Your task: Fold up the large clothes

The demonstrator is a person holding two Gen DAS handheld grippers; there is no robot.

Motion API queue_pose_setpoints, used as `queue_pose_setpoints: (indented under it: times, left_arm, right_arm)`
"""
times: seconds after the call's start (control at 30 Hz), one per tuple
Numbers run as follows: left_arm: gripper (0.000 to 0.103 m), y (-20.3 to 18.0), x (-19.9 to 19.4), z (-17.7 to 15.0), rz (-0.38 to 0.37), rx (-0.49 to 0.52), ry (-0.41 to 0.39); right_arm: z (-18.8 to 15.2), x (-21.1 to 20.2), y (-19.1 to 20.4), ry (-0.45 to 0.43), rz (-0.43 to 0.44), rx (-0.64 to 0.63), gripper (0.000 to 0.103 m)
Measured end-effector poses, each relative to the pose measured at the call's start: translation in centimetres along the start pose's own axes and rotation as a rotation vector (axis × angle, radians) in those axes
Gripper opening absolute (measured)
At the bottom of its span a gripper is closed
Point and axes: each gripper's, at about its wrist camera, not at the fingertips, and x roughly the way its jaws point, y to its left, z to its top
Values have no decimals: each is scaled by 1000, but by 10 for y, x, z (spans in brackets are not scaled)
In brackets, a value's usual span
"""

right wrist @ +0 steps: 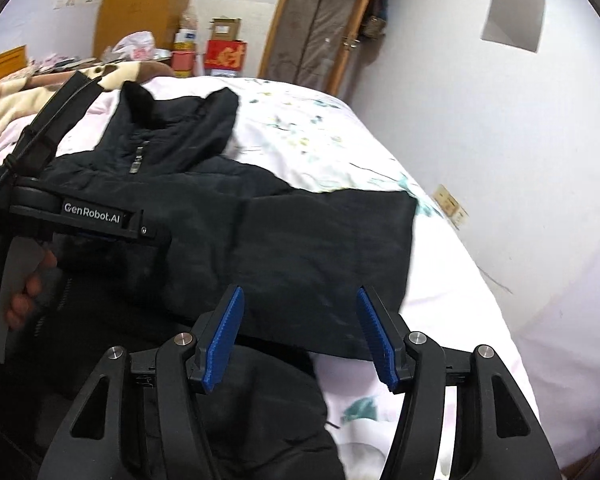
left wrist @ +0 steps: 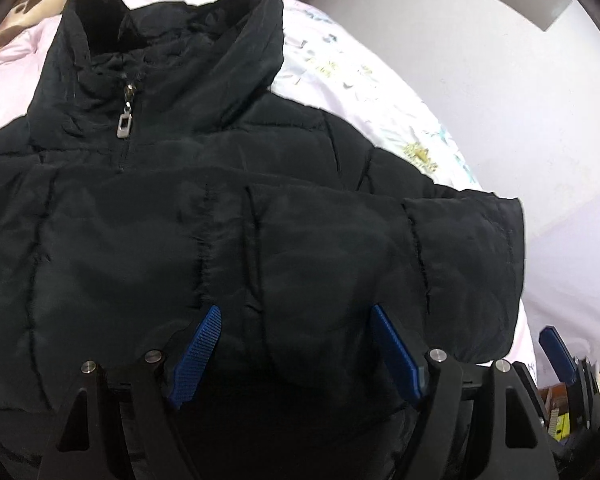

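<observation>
Working on a black puffer jacket [right wrist: 284,240] lying zipped and front-up on the floral bed sheet [right wrist: 332,140], you are hovering both tools over it, each with jaws apart and nothing between them: left gripper [left wrist: 296,344], right gripper [right wrist: 300,334]. One sleeve [left wrist: 440,248] is lying folded across the chest; the remaining folds look undone.

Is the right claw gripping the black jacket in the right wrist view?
No. The right claw stands open above the jacket, with its blue pads apart and pressing on nothing.
</observation>
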Motion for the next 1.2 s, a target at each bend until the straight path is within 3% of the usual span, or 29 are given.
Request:
queue_pose_setpoints:
  times: [0.1,0.17,0.2,0.27,0.33,0.73,0.97,1.2]
  left_arm:
    - [73,-8,6,-2,28,3,2]
    - [42,-13,6,-2,56,21,-11]
    - [38,-15,6,-3,61,31,-17]
    - [20,-20,1,-3,68,50,-33]
    - [13,-24,-6,-4,51,62,-51]
    - [10,-13,-93,-6,-30,73,-216]
    - [10,27,-127,-2,50,53,-276]
    - [10,72,-144,-3,117,4,-292]
  right_arm:
    - [0,4,-4,9,-17,8,59]
    - [0,6,-5,20,-13,17,59]
    - [-1,6,-7,24,-5,27,59]
    - [-3,7,-9,35,-4,43,59]
    - [-3,7,-11,41,-8,55,59]
    - [6,-3,-26,31,36,167,59]
    - [22,-5,-21,-6,196,256,59]
    - [34,7,-1,2,218,231,59]
